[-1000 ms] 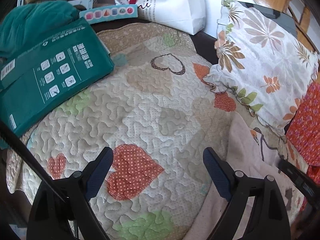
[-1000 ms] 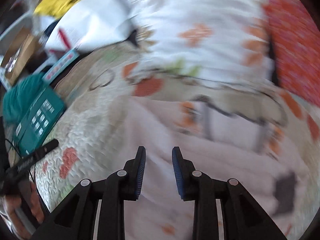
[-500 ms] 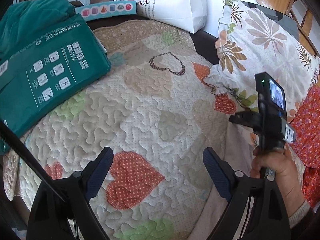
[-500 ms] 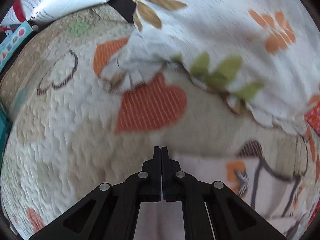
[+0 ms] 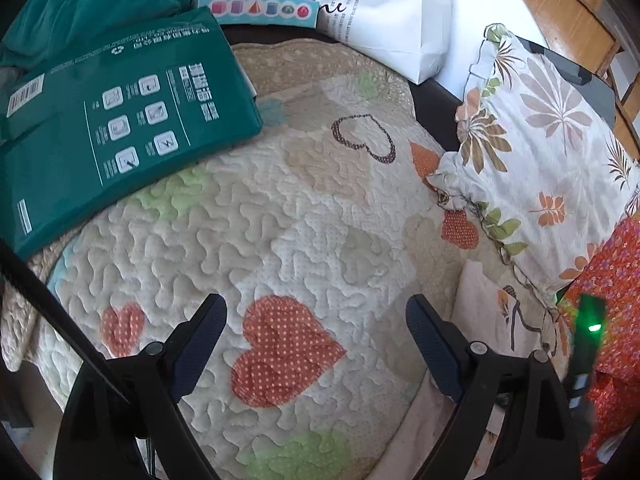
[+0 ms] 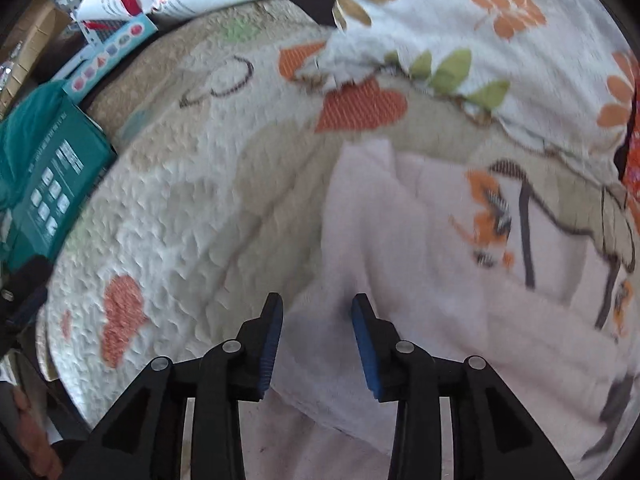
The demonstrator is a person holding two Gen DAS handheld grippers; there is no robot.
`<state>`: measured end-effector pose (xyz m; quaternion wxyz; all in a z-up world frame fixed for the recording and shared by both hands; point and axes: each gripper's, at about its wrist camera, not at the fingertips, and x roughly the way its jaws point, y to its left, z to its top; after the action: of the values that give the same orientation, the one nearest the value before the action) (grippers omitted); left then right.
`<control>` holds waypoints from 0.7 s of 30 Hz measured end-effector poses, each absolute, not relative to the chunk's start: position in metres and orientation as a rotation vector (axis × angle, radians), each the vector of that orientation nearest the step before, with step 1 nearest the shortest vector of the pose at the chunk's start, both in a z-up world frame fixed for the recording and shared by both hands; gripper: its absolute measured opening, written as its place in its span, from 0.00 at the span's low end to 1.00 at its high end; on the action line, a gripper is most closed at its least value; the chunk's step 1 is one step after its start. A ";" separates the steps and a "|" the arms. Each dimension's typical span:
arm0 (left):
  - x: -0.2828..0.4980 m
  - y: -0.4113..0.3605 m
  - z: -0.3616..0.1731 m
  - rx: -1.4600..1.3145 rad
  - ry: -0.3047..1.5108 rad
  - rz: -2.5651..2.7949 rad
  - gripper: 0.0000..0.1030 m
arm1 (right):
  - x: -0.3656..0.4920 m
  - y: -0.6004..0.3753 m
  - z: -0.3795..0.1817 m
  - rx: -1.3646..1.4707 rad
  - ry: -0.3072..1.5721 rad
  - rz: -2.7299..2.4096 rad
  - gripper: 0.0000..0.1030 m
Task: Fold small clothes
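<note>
Right gripper [image 6: 316, 312] is opening empty above the pale printed garment [image 6: 420, 248], left gripper [image 5: 316, 320] is idling released, risking pinching the quilt [image 6: 180, 208] underneath too.

Quilt [image 5: 304, 216]: spread over the bed, under everything else.
Garment [image 6: 420, 264]: on the quilt, right side, just before the pillow.
Pillow [image 5: 552, 152]: at the quilt's far right, its corner overlapping the quilt.
Package [image 5: 120, 128]: on the quilt's far left.
Paper bag [image 5: 392, 12]: behind the quilt, between package and pillow.
</note>
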<state>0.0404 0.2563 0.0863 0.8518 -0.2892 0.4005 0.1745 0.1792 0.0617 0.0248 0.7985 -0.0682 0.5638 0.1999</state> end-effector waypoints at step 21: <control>0.023 0.172 0.057 -0.319 1.009 0.002 0.88 | 0.020 -0.251 0.067 0.428 1.080 0.100 0.49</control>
<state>0.0229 0.1722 0.0569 0.8633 -0.1521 0.4812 0.0010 0.0196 -0.2505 0.0671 0.8348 0.2020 0.5099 0.0473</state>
